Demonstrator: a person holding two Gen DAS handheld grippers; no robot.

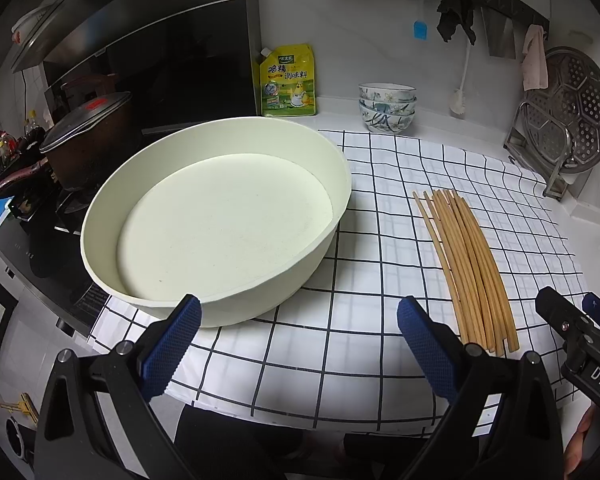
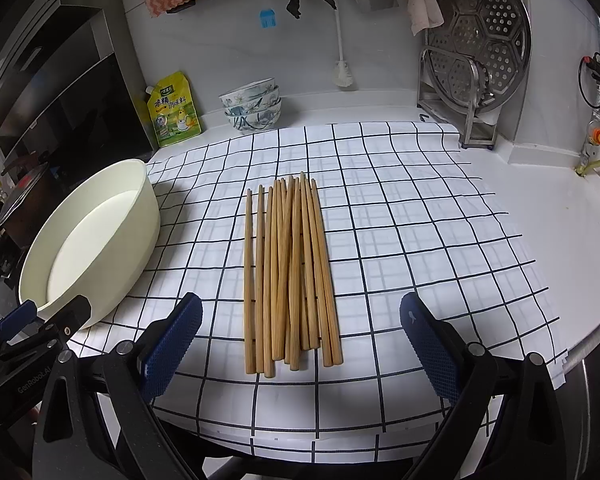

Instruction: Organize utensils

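Both the left hand-held gripper (image 1: 298, 320) and right hand-held gripper (image 2: 300, 320) are spread, holding nothing, near slim wooden chopsticks (image 2: 292, 276) beside a round cream basin (image 1: 216, 220).

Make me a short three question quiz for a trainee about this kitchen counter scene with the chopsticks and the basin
1. True or false: the bundle of wooden chopsticks lies inside the round cream plastic basin.
2. Which gripper faces the chopsticks head-on? A) left gripper B) right gripper
3. Fill in: the chopsticks rest on a white cloth with a black ____ pattern.

Key:
1. False; they lie on the cloth beside the empty basin.
2. B; both grippers are open and hold nothing.
3. Grid.
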